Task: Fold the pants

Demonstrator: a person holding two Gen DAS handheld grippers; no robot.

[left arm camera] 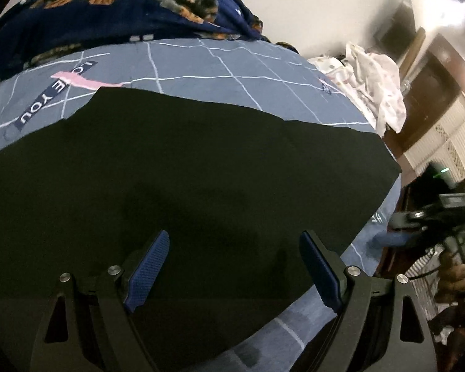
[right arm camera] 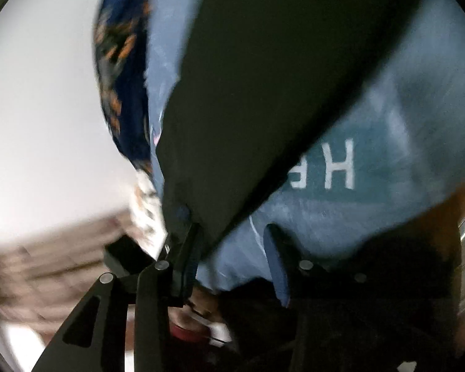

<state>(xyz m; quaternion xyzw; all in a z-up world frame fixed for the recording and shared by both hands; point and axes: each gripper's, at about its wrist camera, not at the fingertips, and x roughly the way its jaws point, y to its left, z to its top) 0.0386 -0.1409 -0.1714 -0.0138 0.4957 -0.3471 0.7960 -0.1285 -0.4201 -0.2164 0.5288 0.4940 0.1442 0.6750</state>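
- Black pants [left arm camera: 186,170] lie spread flat on the bed [left arm camera: 201,62], over a blue sheet with a white grid.
- Left tongs [left arm camera: 234,248] hover over the near part of the pants, blue pads [left arm camera: 147,274] wide apart, gripping nothing.
- Right tongs [right arm camera: 229,232] sit at the pants' edge [right arm camera: 263,77]; the picture is blurred, but the jaws look parted, one finger against the black cloth.
- A dark patterned blanket [left arm camera: 124,9] is piled at the far side, and a white garment [left arm camera: 375,83] sits at the bed's right corner.
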